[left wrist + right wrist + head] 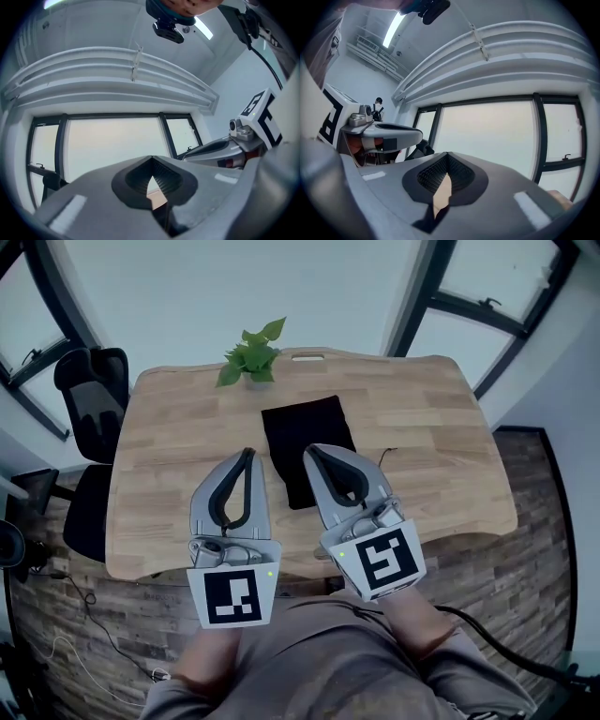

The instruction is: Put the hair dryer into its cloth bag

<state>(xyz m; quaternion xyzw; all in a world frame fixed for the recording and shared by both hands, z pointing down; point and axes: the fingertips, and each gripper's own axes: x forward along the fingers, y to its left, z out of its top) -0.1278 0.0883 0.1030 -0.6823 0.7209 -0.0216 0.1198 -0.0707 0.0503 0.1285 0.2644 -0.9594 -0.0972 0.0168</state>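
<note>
Left tool (pixel 247 454), jaws closed on nothing, is held above the wooden surface (pixel 169 474). The black cloth bag (pixel 305 423) lies flat just ahead, its long axis running away from the person. Right tool (pixel 311 450), likewise closed and empty, overlaps the bag in the head view (probably the nearer). No hair dryer is visible.

Count at your station: one light wooden desk (pixel 431 427). On it you have one flat black cloth bag (pixel 309 451) and one leafy green potted plant (pixel 251 357). One black office chair (pixel 94 390) stands beside it. You hold two grey tongs, the left tongs (pixel 248 454) and the right tongs (pixel 309 451). Each carries one black-and-white marker cube (pixel 232 596), two cubes in all.
</note>
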